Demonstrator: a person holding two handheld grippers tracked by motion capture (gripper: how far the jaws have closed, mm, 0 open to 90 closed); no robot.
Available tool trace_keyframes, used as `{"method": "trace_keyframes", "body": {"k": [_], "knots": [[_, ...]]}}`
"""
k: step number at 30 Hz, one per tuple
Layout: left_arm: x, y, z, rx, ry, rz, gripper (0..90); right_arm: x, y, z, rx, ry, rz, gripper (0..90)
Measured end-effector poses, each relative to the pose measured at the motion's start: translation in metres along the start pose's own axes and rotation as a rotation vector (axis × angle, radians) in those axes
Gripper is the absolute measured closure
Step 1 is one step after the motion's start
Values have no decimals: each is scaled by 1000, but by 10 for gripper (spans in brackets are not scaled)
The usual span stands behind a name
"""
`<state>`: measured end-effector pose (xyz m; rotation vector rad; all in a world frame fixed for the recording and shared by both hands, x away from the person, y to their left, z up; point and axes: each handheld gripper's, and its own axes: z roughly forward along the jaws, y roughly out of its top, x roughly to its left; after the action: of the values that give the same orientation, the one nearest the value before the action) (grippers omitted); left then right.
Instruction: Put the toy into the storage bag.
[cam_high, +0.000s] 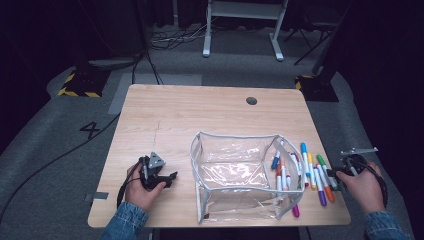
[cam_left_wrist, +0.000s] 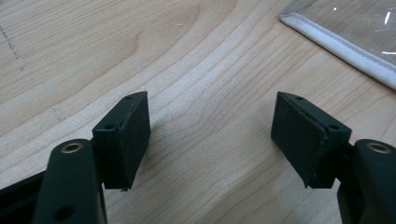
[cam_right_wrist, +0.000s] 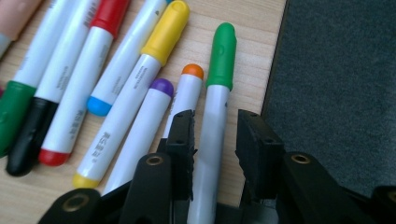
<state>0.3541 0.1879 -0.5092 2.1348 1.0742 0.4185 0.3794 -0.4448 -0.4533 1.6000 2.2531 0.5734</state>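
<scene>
- Grey carpet is surrounding the wooden table (cam_high: 165, 115) you are working at, with dark stands and cables lying beyond its far edge.
- You are standing a clear pouch (cam_high: 235, 175) open near the middle of the table, and a row of markers (cam_high: 312, 170) is lying just beside it on your right, some of them seeming to lean into its right wall.
- You are bringing the right gripper (cam_right_wrist: 215, 140) over the green-capped marker (cam_right_wrist: 220, 70), the outermost of the row, lying close to the table's right edge.
- Its jaws are straddling the white barrel at a narrow gap; one pad is looking close against the barrel, the other is showing a slit of space, so I judge the grip is not yet made.
- You are resting the left gripper (cam_left_wrist: 212, 135) low over bare wood left of the pouch, jaws standing wide with nothing between them; the pouch's white-trimmed edge (cam_left_wrist: 345, 46) is lying ahead of it.
- The step in hand appears to be picking this marker for the pouch.
- Next you are needing to squeeze fully on the barrel, then lift straight up, since the orange-tipped marker (cam_right_wrist: 189, 88) is lying just beside it.
</scene>
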Motion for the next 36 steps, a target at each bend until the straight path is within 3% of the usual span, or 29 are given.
{"method": "trace_keyframes", "body": {"k": [10, 18, 26, 29, 36], "knots": [[0, 0, 0, 1, 0, 2, 288, 0, 11, 22, 105, -12, 37, 743], [0, 0, 0, 1, -2, 2, 287, -1, 15, 25, 109, -20, 71, 767], [0, 0, 0, 1, -2, 2, 287, -3, 20, -9, 24, 1, 53, 767], [0, 0, 0, 1, -2, 2, 287, 1, 24, -23, -3, 11, 44, 767], [0, 0, 0, 1, -3, 3, 287, 18, 38, -57, -60, 61, -26, 767]]}}
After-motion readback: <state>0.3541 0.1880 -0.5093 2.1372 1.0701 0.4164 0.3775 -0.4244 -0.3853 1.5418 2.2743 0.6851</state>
